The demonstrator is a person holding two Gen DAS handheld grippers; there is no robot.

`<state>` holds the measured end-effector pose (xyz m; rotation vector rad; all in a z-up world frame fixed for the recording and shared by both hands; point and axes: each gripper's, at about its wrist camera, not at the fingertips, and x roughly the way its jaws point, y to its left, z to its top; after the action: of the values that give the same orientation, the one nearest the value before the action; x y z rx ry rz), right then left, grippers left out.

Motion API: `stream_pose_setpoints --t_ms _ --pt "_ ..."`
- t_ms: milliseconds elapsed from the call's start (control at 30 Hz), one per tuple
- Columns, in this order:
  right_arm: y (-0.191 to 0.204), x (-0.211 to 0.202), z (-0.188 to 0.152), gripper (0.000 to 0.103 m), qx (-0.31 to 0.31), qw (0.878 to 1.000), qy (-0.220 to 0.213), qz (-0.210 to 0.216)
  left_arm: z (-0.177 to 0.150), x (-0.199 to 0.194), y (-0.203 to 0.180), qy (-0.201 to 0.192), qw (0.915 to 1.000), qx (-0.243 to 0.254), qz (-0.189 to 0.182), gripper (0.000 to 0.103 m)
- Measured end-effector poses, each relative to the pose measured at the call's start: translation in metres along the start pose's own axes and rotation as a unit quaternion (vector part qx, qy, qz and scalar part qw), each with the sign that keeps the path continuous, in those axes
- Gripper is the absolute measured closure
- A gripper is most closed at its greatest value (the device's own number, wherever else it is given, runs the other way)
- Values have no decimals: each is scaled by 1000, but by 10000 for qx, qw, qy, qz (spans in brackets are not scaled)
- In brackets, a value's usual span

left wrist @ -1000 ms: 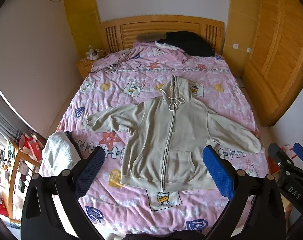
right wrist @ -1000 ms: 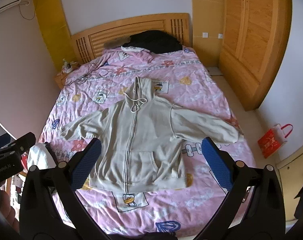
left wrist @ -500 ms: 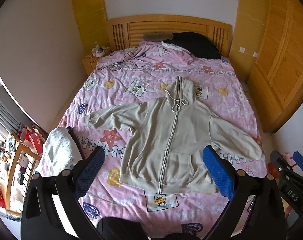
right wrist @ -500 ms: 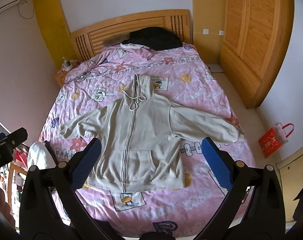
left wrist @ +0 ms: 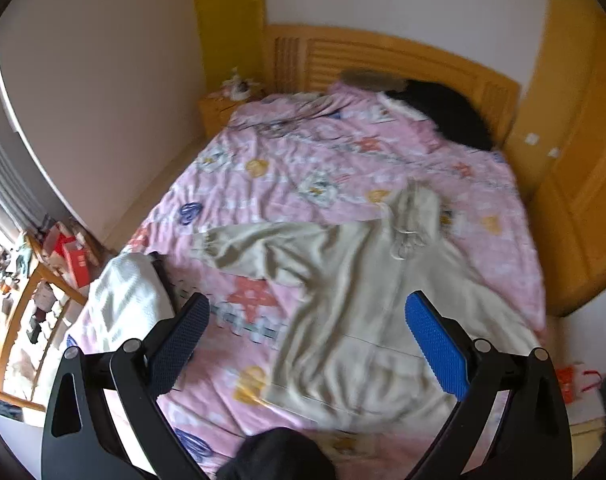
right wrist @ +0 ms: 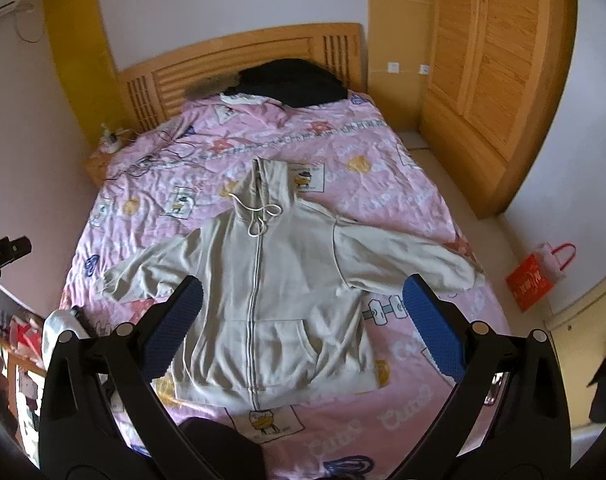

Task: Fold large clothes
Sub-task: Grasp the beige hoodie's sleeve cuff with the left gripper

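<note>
A beige zip hoodie (right wrist: pixel 271 300) lies flat and face up on the pink bed (right wrist: pixel 383 200), both sleeves spread out, hood toward the headboard. It also shows in the left wrist view (left wrist: pixel 363 312), blurred. My left gripper (left wrist: pixel 307 344) is open and empty, held high above the bed near the hoodie's left sleeve (left wrist: pixel 255 248). My right gripper (right wrist: pixel 299 324) is open and empty, held high above the hoodie's lower half. Neither touches the cloth.
A black garment (right wrist: pixel 295 80) lies by the wooden headboard (right wrist: pixel 231 60). A white cloth (left wrist: pixel 123 304) sits at the bed's left edge. A wooden wardrobe (right wrist: pixel 495 80) stands right, a red bag (right wrist: pixel 539 276) on the floor. A bedside table (left wrist: pixel 223 108) with clutter stands left.
The left gripper has swung to the left and tilted, so its view is blurred and shows more of the left wall. The right gripper has drawn back slightly. The hoodie has not moved.
</note>
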<state>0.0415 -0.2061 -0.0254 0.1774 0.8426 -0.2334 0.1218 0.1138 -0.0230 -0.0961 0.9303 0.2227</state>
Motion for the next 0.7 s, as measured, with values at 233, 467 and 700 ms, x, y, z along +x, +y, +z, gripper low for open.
stream_pose_setpoints --t_ms 233,467,700 --pt "94 71 19 6 -191 9992 3 -349 57 163 131 292 9938 -1067 -83 8" --pt "217 201 41 6 -470 9975 480 -199 70 384 247 1165 9752 -1883 -9 11" --pt "322 311 40 6 -830 9938 721 162 33 560 301 1895 9504 -2460 -151 28"
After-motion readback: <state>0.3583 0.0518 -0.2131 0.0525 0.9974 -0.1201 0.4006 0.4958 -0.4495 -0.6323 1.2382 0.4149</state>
